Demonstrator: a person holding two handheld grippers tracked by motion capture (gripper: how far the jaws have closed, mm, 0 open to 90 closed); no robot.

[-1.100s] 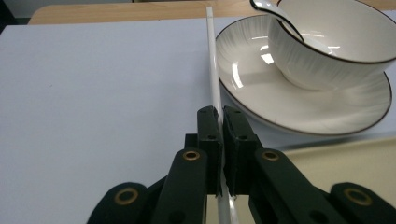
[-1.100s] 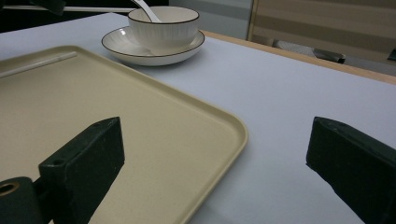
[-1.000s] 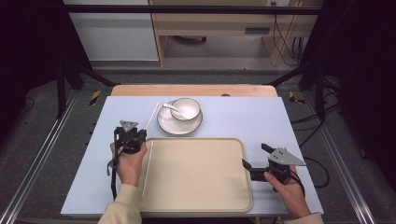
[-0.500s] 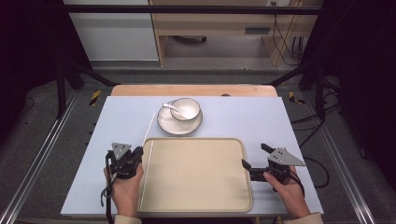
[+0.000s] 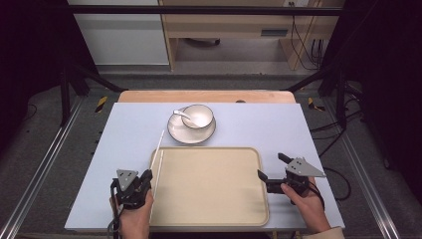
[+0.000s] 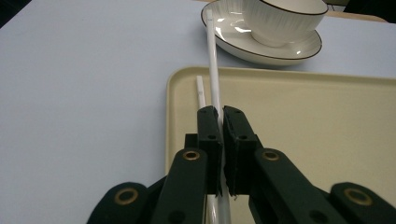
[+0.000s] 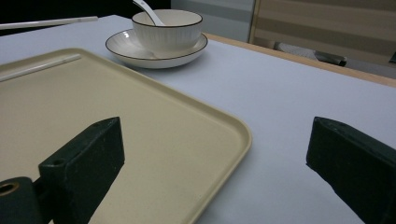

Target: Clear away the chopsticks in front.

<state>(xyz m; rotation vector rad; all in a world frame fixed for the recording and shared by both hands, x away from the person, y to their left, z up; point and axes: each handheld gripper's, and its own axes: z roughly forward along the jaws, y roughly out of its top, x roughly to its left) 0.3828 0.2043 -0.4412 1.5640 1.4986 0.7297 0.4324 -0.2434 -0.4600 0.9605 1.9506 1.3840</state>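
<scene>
L gripper [image 6: 219, 122] low at tray [image 5: 214, 211] left edge, clamped on chopstick [image 6: 214, 70]; R gripper [image 7: 219, 158] level, jaws wide.

White chopsticks [image 6: 215, 93] vanish between the left gripper [image 6: 219, 122] pads — lower ends hidden; bowl [image 6: 285, 18] cropped at twelve o'clock.

From above your side you look forward and down on the whole tabletop [image 5: 124, 129]. Each tongs camera sits low and close, looking along its own jaws — both share the tray [image 5: 209, 185] and the bowl [image 5: 197, 115] toward twelve o'clock.
</scene>
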